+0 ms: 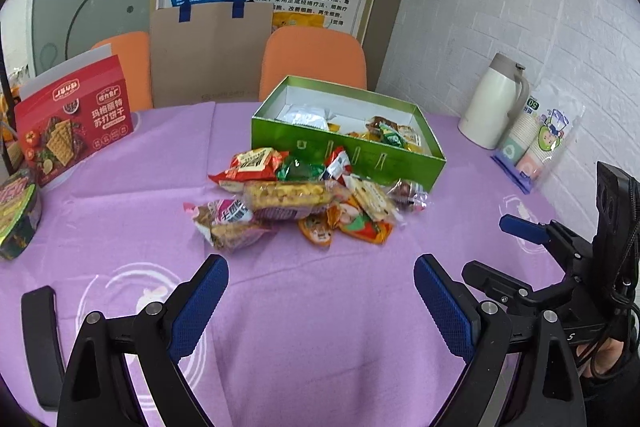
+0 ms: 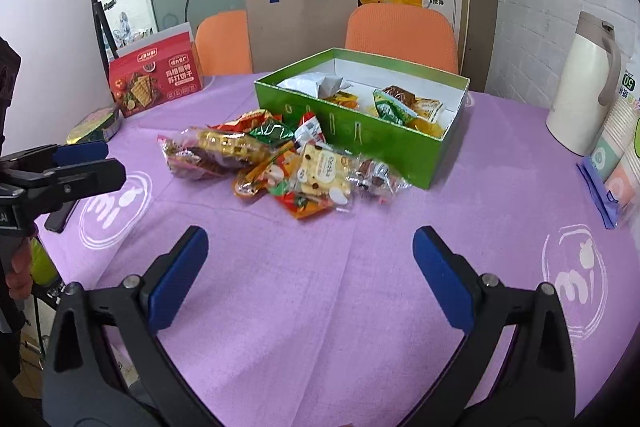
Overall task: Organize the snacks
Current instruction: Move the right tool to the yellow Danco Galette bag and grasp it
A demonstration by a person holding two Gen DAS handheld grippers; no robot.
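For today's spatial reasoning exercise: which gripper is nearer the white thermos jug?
Right. The right gripper hovers over the purple cloth with the white thermos jug ahead to its right; the left gripper sits farther left, beyond the right one.

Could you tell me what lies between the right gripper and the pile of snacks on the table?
Only bare purple tablecloth lies between the open right gripper and the snack pile, as the right wrist view shows.
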